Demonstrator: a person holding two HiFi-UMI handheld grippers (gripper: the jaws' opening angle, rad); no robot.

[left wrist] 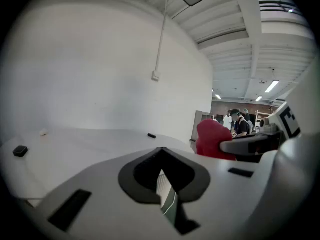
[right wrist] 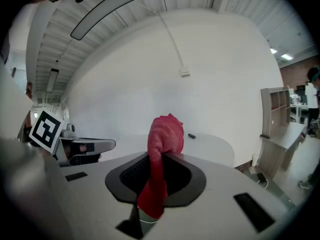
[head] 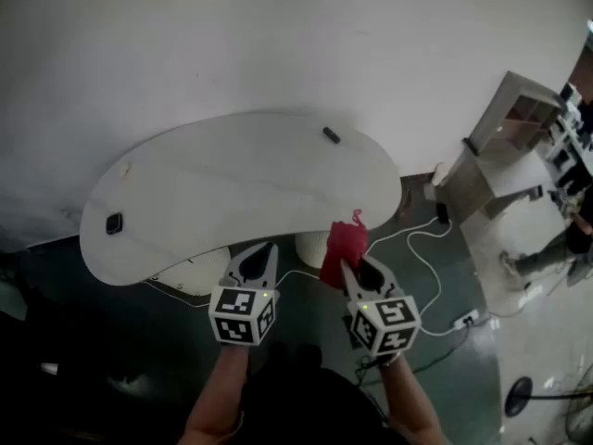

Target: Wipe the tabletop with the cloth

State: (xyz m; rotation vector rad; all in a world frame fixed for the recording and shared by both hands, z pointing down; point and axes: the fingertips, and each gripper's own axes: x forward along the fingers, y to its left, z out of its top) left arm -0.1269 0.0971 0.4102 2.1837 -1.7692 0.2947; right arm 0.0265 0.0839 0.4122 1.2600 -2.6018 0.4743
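A white kidney-shaped table (head: 241, 184) stands against a white wall. Just off its near edge my right gripper (head: 348, 267) is shut on a red cloth (head: 344, 247), which bunches up out of the jaws above the table's front right rim. In the right gripper view the red cloth (right wrist: 165, 134) rises between the jaws of the right gripper (right wrist: 161, 156), with the table (right wrist: 210, 144) beyond. My left gripper (head: 263, 248) is held beside it at the table's front edge, shut and empty. The left gripper view shows the left gripper (left wrist: 162, 151), the cloth (left wrist: 212, 139) and the right gripper (left wrist: 250, 145).
Two small black objects (head: 114, 222) (head: 331, 135) and a small white bit (head: 125, 168) lie on the table. White cables and a power strip (head: 463, 320) run over the dark floor at right. A grey shelf unit (head: 505, 137) stands farther right. People (left wrist: 240, 121) stand far off.
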